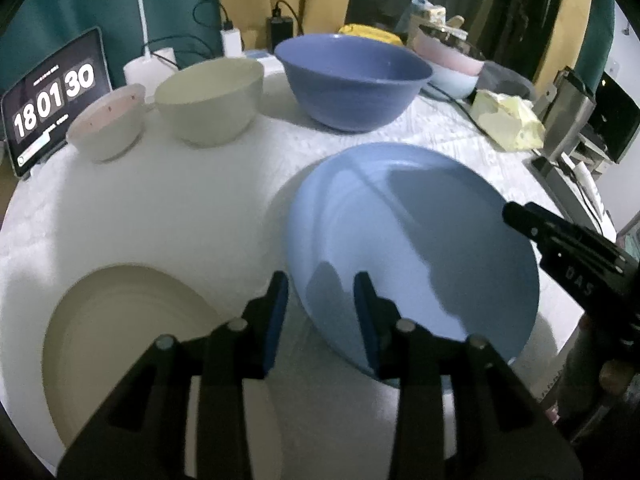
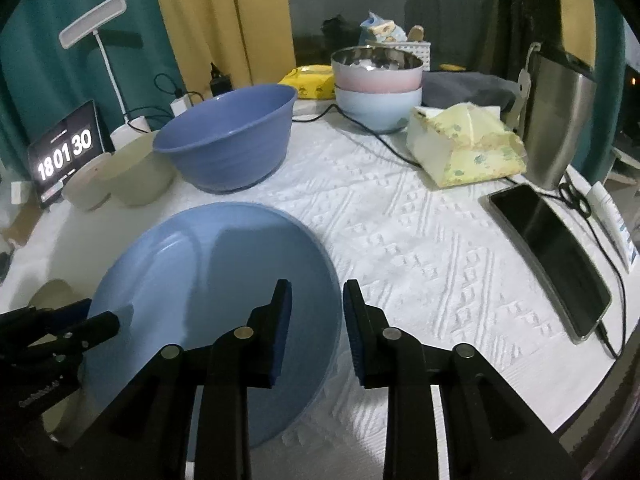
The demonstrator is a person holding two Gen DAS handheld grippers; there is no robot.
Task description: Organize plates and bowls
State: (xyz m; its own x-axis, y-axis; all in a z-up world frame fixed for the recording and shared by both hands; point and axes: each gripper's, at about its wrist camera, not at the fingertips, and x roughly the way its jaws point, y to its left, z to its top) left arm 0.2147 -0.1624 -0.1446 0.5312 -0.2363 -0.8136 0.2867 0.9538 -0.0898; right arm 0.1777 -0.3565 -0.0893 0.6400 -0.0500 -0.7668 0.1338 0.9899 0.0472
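- The left gripper (image 1: 321,292) has its fingers apart; the near-left rim of the blue plate (image 1: 412,248) lies in the gap between them, and neither pad presses on it.
- The right gripper (image 2: 316,300) also has its fingers apart, astride the plate's near-right rim, with no pad clamped on it.
- The blue plate lies flat on the white tablecloth (image 2: 420,248), near the front of the table.
- Left of the blue plate sits a beige plate (image 1: 120,344), just apart from it.
- Behind the blue plate stands a big blue bowl (image 1: 352,80), upright and well apart.
- Left of the big bowl, further from the blue plate, are a cream bowl (image 1: 210,100) and a small pinkish bowl (image 1: 106,126), touching or nearly so.
- Behind and right of the blue plate, a pink bowl is stacked in a pale blue bowl (image 2: 378,108).
- Far right of the blue plate lies a phone (image 2: 548,256).
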